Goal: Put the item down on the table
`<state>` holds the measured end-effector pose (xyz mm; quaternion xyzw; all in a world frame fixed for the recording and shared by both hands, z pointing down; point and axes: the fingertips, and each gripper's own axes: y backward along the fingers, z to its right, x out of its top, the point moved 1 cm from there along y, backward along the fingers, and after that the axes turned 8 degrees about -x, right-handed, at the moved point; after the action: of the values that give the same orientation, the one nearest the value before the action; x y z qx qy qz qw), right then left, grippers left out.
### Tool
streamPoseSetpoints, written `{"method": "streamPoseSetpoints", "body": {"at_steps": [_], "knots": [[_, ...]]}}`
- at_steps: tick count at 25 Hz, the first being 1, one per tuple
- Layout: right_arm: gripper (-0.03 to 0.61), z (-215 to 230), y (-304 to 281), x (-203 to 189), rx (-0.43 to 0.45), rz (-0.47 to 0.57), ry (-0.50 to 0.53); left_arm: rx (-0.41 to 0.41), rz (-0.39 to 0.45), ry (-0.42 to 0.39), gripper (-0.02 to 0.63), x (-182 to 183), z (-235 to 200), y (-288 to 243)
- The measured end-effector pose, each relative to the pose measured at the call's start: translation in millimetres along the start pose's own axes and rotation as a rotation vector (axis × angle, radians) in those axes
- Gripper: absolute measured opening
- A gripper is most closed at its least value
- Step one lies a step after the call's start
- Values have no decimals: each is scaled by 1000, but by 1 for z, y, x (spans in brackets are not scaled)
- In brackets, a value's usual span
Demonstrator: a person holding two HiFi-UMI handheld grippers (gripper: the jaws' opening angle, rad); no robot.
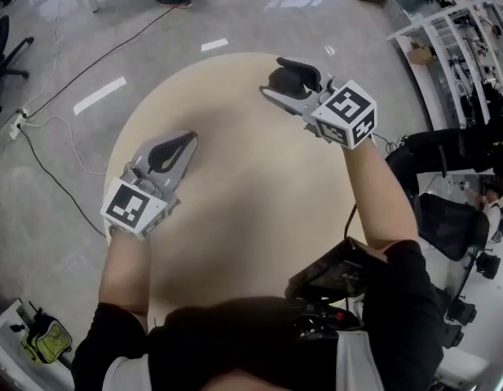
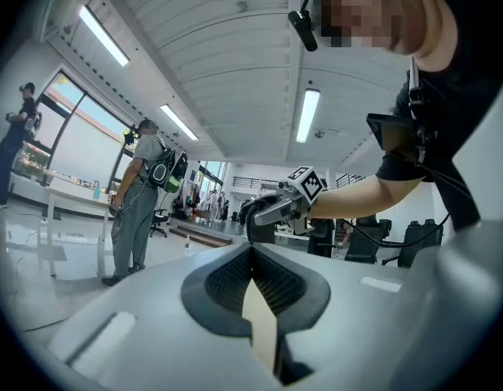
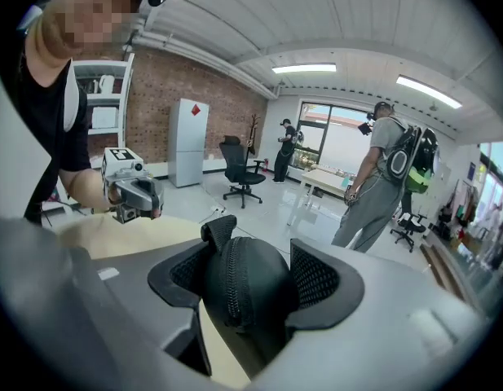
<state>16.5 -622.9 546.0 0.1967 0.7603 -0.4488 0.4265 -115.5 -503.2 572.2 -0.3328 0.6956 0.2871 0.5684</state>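
A small black zippered case (image 1: 297, 75) sits between the jaws of my right gripper (image 1: 284, 81), which is shut on it above the far right part of the round beige table (image 1: 235, 210). In the right gripper view the case (image 3: 244, 287) fills the gap between the ribbed pads (image 3: 316, 277), zipper facing the camera. My left gripper (image 1: 183, 142) hovers over the table's left side, jaws shut with nothing in them. In the left gripper view its pads (image 2: 275, 287) meet at the tip, and the right gripper (image 2: 271, 210) with the dark case shows beyond.
Cables (image 1: 63, 80) run over the glossy floor at left, beside an office chair (image 1: 2, 51). White shelves (image 1: 447, 39) stand at the right. A person with a backpack (image 3: 386, 177) stands past the table, and a black office chair (image 3: 239, 173) and a white table (image 3: 328, 182) stand farther back.
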Motion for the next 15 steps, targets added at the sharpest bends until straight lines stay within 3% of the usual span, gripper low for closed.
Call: {"method": "streamPoseSetpoints", "body": {"at_steps": [4,15], "knots": [[299,-11,-58,-1,15,-45,114,39,42,20,-5,-16,-34,1],[299,-17,-167,-55,56,-216,459,67,69,92,-5,-65,-74,-30]]}}
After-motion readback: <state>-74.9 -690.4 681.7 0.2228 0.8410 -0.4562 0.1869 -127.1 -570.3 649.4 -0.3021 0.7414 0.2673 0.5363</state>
